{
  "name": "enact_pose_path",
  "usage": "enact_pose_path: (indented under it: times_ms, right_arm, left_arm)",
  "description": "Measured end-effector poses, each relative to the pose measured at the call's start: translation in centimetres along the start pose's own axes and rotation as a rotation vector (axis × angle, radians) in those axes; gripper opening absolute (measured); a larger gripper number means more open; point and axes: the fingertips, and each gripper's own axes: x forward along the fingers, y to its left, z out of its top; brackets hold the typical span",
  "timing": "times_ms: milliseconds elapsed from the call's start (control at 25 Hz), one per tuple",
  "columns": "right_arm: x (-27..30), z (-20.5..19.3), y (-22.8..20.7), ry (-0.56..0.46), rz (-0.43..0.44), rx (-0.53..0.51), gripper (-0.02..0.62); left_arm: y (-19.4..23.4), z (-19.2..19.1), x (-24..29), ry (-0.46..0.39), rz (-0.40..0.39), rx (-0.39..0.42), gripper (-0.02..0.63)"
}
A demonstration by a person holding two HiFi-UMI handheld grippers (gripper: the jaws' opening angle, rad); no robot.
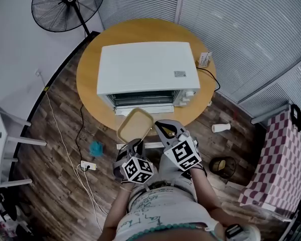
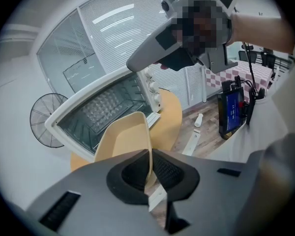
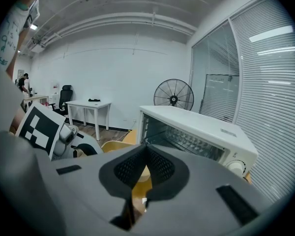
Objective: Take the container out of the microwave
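A shallow beige container hangs in the air just in front of the white microwave, which stands on a round wooden table with its front open. My left gripper is shut on the container's near rim; in the left gripper view the thin rim sits pinched between the pads of the left gripper. My right gripper is just right of the container with its jaws shut and nothing between them. In the right gripper view the right gripper points past the container toward the microwave.
A black standing fan is behind the table at the left. On the floor lie a white bottle, a power strip with cables and a blue object. A checkered cloth is at the right, a white desk at the left.
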Motion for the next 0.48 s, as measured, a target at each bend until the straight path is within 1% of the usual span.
enact_pose_path:
  times_ms: [160,360,480]
  right_arm:
    - [-0.2,-0.3,0.09,0.018,-0.022,0.0,-0.006]
    - [-0.26,-0.21,0.4,0.016,-0.032,0.0,-0.006]
    - [-0.5,-0.75,0.46,0.051,-0.045,-0.008,-0.006]
  left_arm:
    - [-0.01,-0.14,-0.22,-0.008,-0.003,0.012,0.029]
    - [-0.04,-0.28,-0.37,-0.014,-0.009,0.017,0.029]
    - [-0.04,-0.5,-0.38,-0.015,-0.009,0.015,0.029]
